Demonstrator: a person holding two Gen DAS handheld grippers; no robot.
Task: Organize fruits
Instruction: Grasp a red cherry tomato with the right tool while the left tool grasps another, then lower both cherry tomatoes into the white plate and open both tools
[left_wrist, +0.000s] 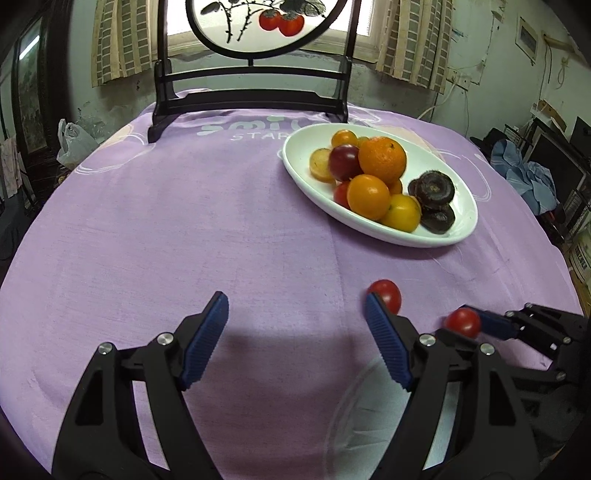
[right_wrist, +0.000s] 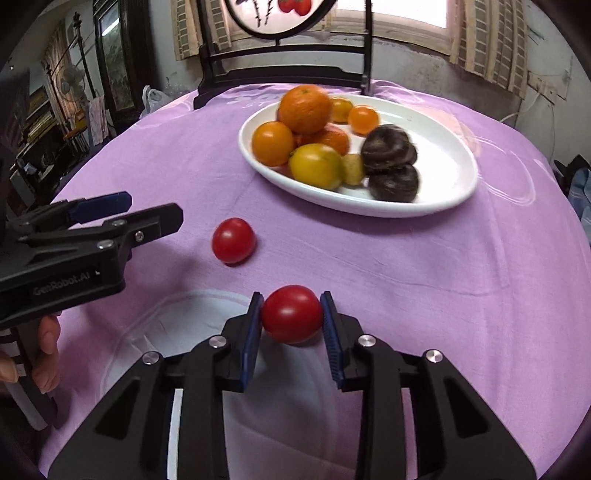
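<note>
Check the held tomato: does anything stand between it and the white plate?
Nothing visible does. The right gripper is shut on a tomato, and bare purple cloth runs from it to the plate's near rim. The loose tomato lies off to the left, beside the open left gripper.

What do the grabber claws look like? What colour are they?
Both are black plastic claws. The left gripper has two long angled black arms with round silver bolts, and ridged blue pads on its fingertips. The right gripper looks the same, with ribbed blue pads. Seen from the right wrist, the left one's side carries pale "GenRobot.AI" lettering. No cables or sleeves show.
</note>
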